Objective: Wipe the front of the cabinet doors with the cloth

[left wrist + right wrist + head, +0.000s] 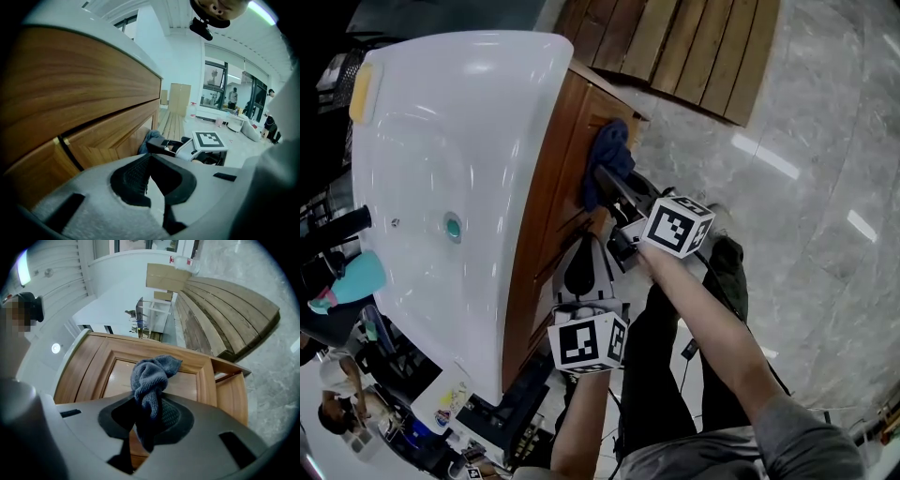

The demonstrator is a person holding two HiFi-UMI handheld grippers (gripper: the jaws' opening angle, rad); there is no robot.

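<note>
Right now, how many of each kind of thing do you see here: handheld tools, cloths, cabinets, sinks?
Handheld two-jaw grippers with marker cubes: 2 (left gripper, right gripper)
Bunched blue cloth: 1
Brown wooden cabinet: 1
Glossy white sink: 1
Total: 5

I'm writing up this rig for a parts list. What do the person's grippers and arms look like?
The left gripper and right gripper have grey bodies, black ribbed pads and white cubes with black square markers. The sleeve is grey and short.
</note>
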